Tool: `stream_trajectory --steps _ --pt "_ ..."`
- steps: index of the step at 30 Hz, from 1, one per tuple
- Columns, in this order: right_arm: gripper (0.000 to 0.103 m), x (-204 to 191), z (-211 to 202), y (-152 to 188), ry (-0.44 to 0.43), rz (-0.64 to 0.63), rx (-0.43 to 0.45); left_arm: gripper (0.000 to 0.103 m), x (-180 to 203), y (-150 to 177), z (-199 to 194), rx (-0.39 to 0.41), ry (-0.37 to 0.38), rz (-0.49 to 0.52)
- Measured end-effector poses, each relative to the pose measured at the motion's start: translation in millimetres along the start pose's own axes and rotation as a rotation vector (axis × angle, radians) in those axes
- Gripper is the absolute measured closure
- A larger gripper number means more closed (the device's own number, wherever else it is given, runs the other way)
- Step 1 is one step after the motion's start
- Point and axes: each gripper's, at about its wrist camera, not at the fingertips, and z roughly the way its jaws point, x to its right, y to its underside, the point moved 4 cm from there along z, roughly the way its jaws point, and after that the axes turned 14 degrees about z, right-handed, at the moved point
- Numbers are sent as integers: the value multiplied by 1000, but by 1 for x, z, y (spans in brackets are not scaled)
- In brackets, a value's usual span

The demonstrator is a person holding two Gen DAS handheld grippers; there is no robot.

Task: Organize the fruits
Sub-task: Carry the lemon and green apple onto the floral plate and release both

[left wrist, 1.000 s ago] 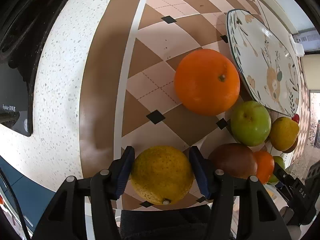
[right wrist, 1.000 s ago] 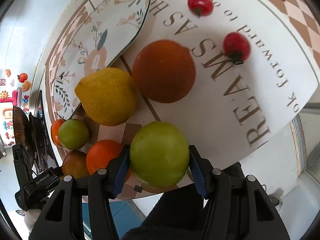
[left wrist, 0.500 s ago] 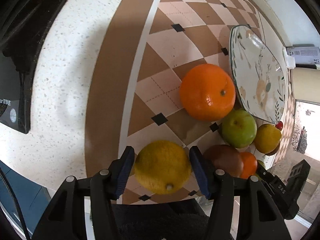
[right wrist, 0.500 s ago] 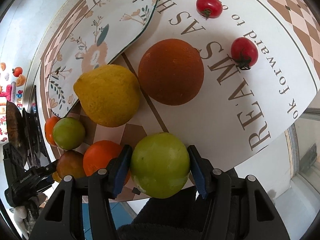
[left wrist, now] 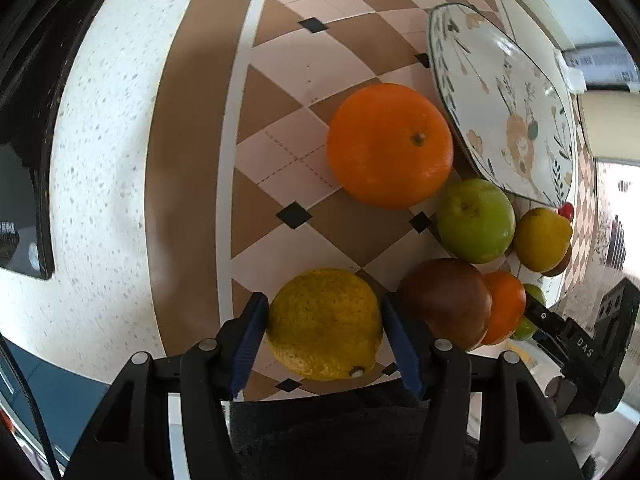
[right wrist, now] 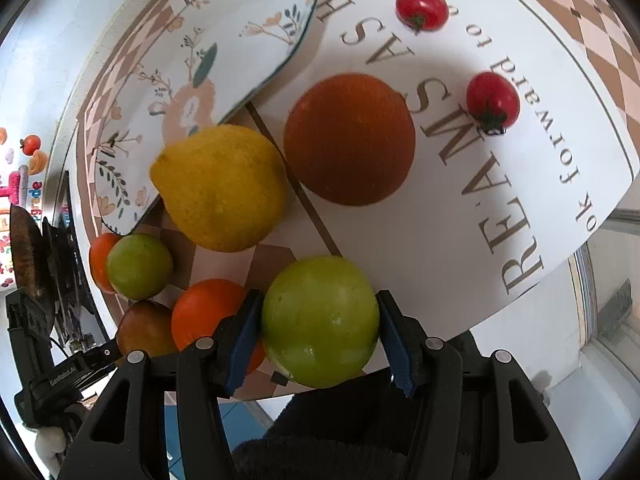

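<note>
Left wrist view: left gripper [left wrist: 325, 334] clamps a pitted yellow lemon [left wrist: 324, 323] between its blue pads over the checkered cloth [left wrist: 280, 80]; a big orange [left wrist: 390, 145] lies ahead, touching the floral plate [left wrist: 504, 96], with a green apple [left wrist: 475, 220] and a dark reddish fruit [left wrist: 446, 300] to the right. Right wrist view: right gripper [right wrist: 320, 334] grips a green fruit [right wrist: 320, 322] at the near table edge, a smooth lemon [right wrist: 220, 186] and a dark orange [right wrist: 349, 139] just beyond, two cherry tomatoes [right wrist: 493, 100] on the lettered white mat [right wrist: 460, 220].

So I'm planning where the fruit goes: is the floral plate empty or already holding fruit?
Empty. The floral plate shows only its painted pattern in both views; the lemon and orange sit beside its rim.
</note>
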Motion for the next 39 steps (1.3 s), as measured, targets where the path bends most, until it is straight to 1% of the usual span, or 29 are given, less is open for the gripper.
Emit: stream_trajectory --steps 3,9,13,16,19,22,24,27,30,32,36,39 --pt "44 -1 2 1 2 -1 0 48 5 -2 0 12 -10 16" --pt "45 -5 -2 2 38 -49 50 48 19 -4 2 46 -41 43" --pt "45 -9 -14 1 26 -69 63 49 14 0 -13 76 -35 13" --pt "45 -16 -30 2 8 -102 81 49 18 0 -40 126 -16 -4" --pt "45 -34 -54 1 -27 -157 108 49 34 -9 -78 199 16 5" --pt "45 -65 -78 -12 -68 -240 150 49 56 -32 -107 261 41 26" --pt "45 -87 -82 -28 -62 -295 170 49 71 -53 -115 289 34 31" --pt "45 -118 -74 -60 -33 -382 181 49 81 -94 -111 300 -12 30" --pt "45 -146 -53 -90 11 -463 154 49 89 -124 -89 265 -57 0" --pt "45 -165 -37 -108 49 -536 138 49 92 -143 -70 234 -53 -37" --pt "45 -185 -17 -127 79 -624 100 49 88 -172 -40 175 -40 -99" --pt "45 -195 -5 -134 97 -662 75 49 87 -180 -29 152 -16 -134"
